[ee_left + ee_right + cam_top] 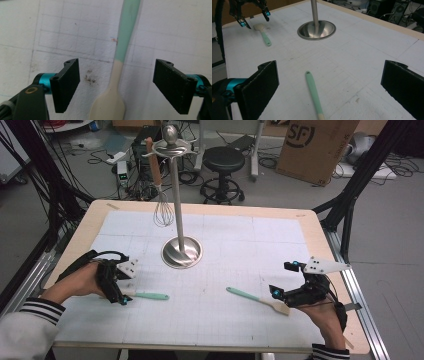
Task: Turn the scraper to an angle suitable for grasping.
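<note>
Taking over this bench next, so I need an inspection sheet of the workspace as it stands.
Surface: white gridded mat, a dark smudge.
Job's things: two green-handled spatulas lying flat, left spatula, right spatula.
Clutter: steel utensil stand, whisk hanging from it.
Grippers: left gripper open, straddling its spatula's neck; right gripper open over the other handle.
Cables: tangled on the floor.
Surroundings: stool, cardboard box.

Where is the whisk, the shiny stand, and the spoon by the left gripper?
whisk (163, 212), high view, on its wire loops.
shiny stand (181, 252), high view, on its round base.
spoon (128, 22), left gripper view, on its green handle.
</note>
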`<state>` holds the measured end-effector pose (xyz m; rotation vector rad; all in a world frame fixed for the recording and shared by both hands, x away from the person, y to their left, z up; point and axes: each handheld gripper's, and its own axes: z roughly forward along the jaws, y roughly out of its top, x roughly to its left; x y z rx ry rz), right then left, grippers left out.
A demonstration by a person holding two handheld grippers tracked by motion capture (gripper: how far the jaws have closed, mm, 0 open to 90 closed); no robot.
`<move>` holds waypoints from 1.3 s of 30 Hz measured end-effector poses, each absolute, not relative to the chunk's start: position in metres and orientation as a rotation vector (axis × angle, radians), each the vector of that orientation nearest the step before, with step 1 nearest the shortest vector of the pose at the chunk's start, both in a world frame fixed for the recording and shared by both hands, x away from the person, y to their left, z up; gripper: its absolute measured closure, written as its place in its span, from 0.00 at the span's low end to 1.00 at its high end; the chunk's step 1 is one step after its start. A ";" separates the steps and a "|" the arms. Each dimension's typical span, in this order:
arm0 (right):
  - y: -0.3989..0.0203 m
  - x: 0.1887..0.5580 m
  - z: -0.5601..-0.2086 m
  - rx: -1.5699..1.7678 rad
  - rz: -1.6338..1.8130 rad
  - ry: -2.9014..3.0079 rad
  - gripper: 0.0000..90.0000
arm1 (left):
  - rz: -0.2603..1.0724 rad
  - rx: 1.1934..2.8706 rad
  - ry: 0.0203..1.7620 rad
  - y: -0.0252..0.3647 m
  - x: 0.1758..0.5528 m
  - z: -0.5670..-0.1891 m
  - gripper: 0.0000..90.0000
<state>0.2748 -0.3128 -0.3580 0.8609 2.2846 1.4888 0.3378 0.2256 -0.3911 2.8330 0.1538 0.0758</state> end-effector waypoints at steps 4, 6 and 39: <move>-0.313 0.275 -0.358 0.861 1.488 2.285 0.00 | 0.061 2.862 0.124 0.223 0.338 -0.394 0.33; -0.313 0.275 -0.358 0.857 1.490 2.284 0.00 | 0.056 2.877 0.114 0.222 0.338 -0.396 0.35; -0.311 0.277 -0.362 0.862 1.477 2.299 0.00 | 0.000 2.990 0.119 0.219 0.338 -0.405 0.85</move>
